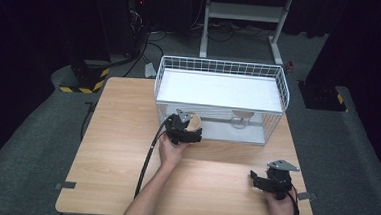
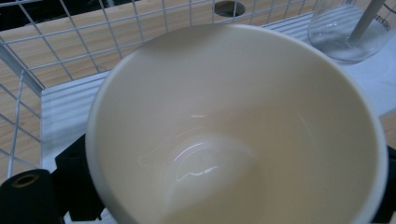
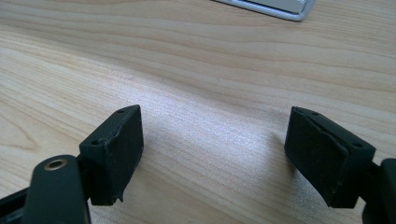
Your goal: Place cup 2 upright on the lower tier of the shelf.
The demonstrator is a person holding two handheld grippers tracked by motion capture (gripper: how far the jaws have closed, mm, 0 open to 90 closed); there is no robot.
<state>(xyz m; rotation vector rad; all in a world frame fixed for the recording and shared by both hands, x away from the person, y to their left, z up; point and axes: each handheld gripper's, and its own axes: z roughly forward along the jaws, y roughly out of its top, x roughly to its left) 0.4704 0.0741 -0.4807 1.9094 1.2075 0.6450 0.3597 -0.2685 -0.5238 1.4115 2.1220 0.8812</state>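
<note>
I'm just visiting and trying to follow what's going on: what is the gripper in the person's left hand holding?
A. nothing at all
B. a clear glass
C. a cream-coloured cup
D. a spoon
C: in the left gripper view a cream-coloured cup sits between the jaws, and the high view shows the left gripper holding it at the front of the wire rack, while the clear glass stands apart inside the rack.
</note>
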